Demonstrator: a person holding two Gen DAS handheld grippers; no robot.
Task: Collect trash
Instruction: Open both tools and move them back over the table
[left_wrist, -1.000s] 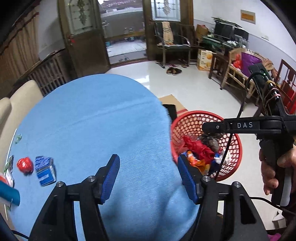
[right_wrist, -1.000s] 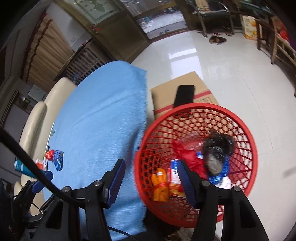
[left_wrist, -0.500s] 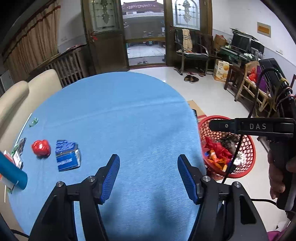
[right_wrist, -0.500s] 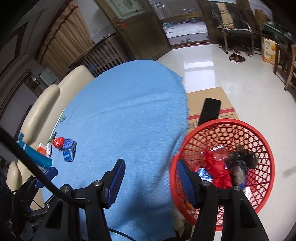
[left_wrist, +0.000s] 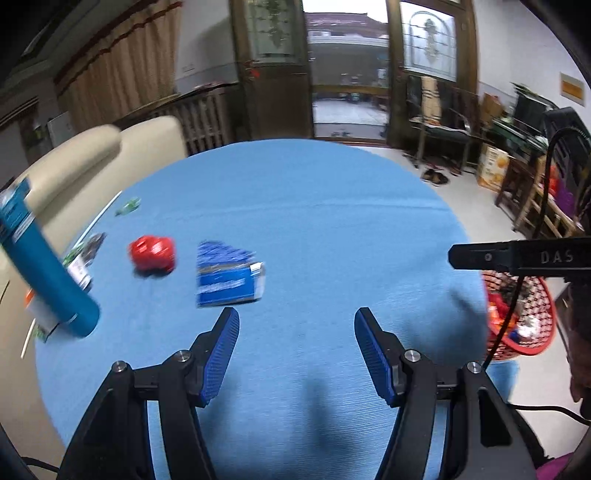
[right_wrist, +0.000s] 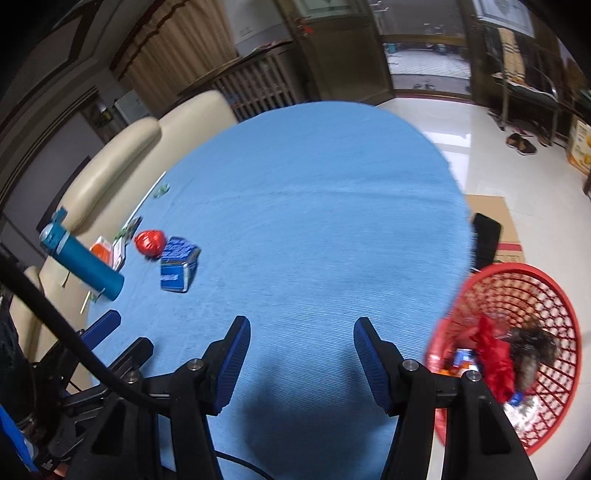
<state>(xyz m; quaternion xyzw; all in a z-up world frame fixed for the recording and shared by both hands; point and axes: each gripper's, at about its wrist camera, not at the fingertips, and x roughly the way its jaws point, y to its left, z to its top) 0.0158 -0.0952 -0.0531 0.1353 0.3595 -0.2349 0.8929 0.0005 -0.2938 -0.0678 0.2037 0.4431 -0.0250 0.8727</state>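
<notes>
A crushed blue carton (left_wrist: 228, 275) and a red crumpled wrapper (left_wrist: 152, 253) lie on the blue tablecloth (left_wrist: 314, 221), ahead and left of my left gripper (left_wrist: 296, 345), which is open and empty. Both also show in the right wrist view, the carton (right_wrist: 178, 269) and the wrapper (right_wrist: 149, 241), far left of my right gripper (right_wrist: 301, 356), also open and empty. A red mesh basket (right_wrist: 524, 291) with trash inside stands on the floor at the table's right edge. It shows in the left wrist view (left_wrist: 535, 332) too.
A teal bottle (left_wrist: 40, 269) stands at the table's left edge with small packets (right_wrist: 110, 251) and a green scrap (left_wrist: 127, 206) nearby. Cream chairs (right_wrist: 147, 155) stand behind the table. A cardboard box with a phone (right_wrist: 487, 240) sits beside the basket.
Both grippers have swung left, away from the basket and over the table. The carton and red wrapper are now nearer the left gripper. Both stay open.
</notes>
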